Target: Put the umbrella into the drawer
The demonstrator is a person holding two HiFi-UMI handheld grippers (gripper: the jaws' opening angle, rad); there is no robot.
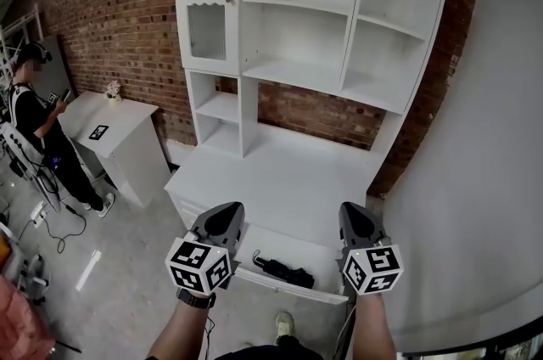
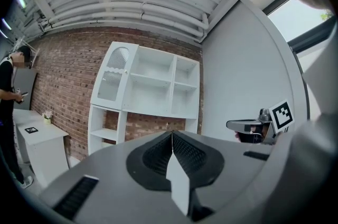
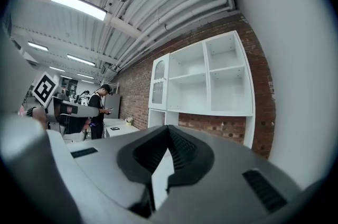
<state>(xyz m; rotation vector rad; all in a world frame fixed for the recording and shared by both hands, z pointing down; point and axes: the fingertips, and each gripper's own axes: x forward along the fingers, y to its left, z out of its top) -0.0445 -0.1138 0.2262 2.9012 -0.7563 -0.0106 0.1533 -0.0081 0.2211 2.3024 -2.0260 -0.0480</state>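
Note:
A black folded umbrella (image 1: 284, 272) lies inside the open drawer (image 1: 321, 253) at the bottom of the white cabinet (image 1: 280, 171), seen in the head view. My left gripper (image 1: 226, 212) is raised above the drawer's left end, shut and empty. Above the drawer's right end, my right gripper (image 1: 353, 214) is likewise shut with nothing in it. In the left gripper view the jaws (image 2: 171, 133) meet in a closed line and point level at the cabinet's shelves (image 2: 153, 85). The right gripper view shows the same closed jaws (image 3: 168, 128) facing the shelves (image 3: 203, 83).
A person (image 1: 34, 116) stands at the far left beside a white desk (image 1: 127, 137) with a small flower pot (image 1: 112, 90). A brick wall (image 1: 119, 19) runs behind the cabinet and a white wall (image 1: 484, 180) rises close on the right. Cables (image 1: 59, 235) trail on the floor.

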